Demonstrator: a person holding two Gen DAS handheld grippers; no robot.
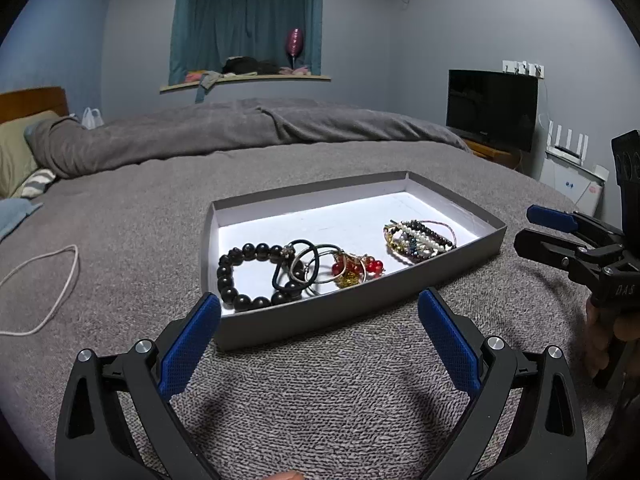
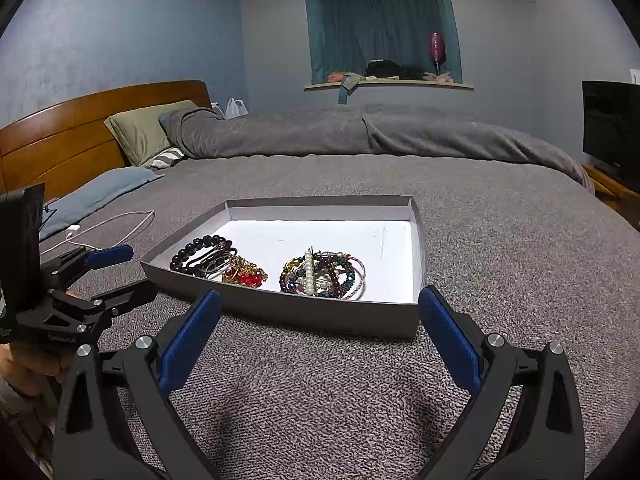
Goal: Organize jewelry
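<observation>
A shallow grey box (image 1: 264, 326) (image 2: 320, 314) with a white floor lies on the grey bed. Inside are a black bead bracelet (image 1: 228, 276) (image 2: 188, 251), dark hair ties and thin rings (image 1: 308, 264) (image 2: 212, 262), a red and gold piece (image 1: 356, 270) (image 2: 245, 276), and a bundle of pearl and dark bead bracelets (image 1: 418, 238) (image 2: 322, 276). My left gripper (image 1: 319, 312) (image 2: 124, 270) is open and empty just before the box's near wall. My right gripper (image 2: 320, 312) (image 1: 532, 228) is open and empty, to the right of the box.
A white cable (image 1: 52, 292) (image 2: 112, 226) lies on the bed to the left. A folded grey duvet (image 1: 240, 128) and pillows (image 2: 144, 132) lie at the back. A TV (image 1: 492, 108) stands at the right.
</observation>
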